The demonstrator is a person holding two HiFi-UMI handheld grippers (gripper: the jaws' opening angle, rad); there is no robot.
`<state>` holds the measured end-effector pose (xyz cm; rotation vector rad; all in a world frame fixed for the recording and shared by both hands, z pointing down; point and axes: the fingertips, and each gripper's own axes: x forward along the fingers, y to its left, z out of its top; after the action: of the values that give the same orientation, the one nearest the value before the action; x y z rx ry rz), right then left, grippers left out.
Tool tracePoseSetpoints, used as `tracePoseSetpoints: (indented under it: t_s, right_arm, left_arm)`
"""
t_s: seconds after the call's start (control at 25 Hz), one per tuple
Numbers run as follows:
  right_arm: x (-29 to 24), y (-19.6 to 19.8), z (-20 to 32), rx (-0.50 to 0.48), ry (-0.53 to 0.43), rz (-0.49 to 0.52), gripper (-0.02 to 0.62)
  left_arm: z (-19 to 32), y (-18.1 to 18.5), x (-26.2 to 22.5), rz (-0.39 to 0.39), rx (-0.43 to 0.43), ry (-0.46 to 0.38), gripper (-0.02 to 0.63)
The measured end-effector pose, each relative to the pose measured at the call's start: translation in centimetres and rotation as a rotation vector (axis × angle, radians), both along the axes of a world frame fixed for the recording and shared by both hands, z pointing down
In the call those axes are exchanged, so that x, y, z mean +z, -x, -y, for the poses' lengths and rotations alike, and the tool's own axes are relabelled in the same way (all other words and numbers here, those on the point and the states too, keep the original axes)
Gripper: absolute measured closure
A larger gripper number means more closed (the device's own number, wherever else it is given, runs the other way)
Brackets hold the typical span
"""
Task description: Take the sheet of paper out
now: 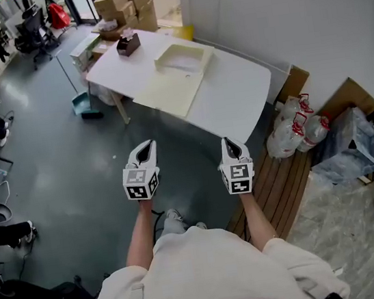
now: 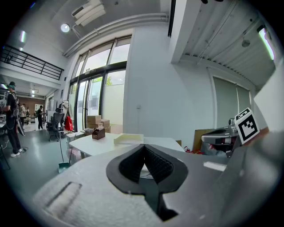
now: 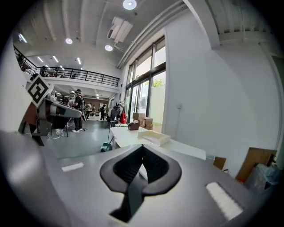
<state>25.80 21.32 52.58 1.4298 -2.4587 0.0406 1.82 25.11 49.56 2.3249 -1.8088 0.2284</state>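
Note:
A white table [image 1: 238, 93] stands ahead of me, well beyond both grippers. On it lies a shallow cream box [image 1: 184, 57], with a wide flat cream sheet or flap [image 1: 167, 90] spread in front of it toward the table's near edge. My left gripper [image 1: 148, 146] and right gripper [image 1: 228, 143] hang side by side in the air over the floor, short of the table. Both are shut, tips meeting, with nothing between them. The left gripper view shows its closed jaws' tip [image 2: 144, 146] and the cream box [image 2: 128, 138] far off. The right gripper [image 3: 143, 147] also faces the box [image 3: 154, 137].
A small brown box [image 1: 128, 44] sits at the table's far end, with stacked cardboard boxes [image 1: 124, 7] behind it. A broom and dustpan [image 1: 85, 104] stand left of the table. Plastic bags [image 1: 293, 130], cardboard and wooden slats [image 1: 281, 184] crowd the right side. Chairs and people are far left.

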Motion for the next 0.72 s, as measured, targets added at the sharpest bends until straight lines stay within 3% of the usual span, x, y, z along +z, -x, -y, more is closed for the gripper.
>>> tracePoseSetpoints:
  t_s: [0.32, 0.72]
  right_arm:
    - [1.1, 0.9, 3.1, 0.002, 0.014, -0.009, 0.594]
    - [0.9, 5.4, 11.9, 0.03, -0.004, -0.036, 0.595]
  left_arm:
    - [3.5, 1.1, 1.2, -0.013, 0.005, 0.007, 0.604]
    - [13.2, 5.2, 2.1, -0.041, 0.044, -0.002, 0.604]
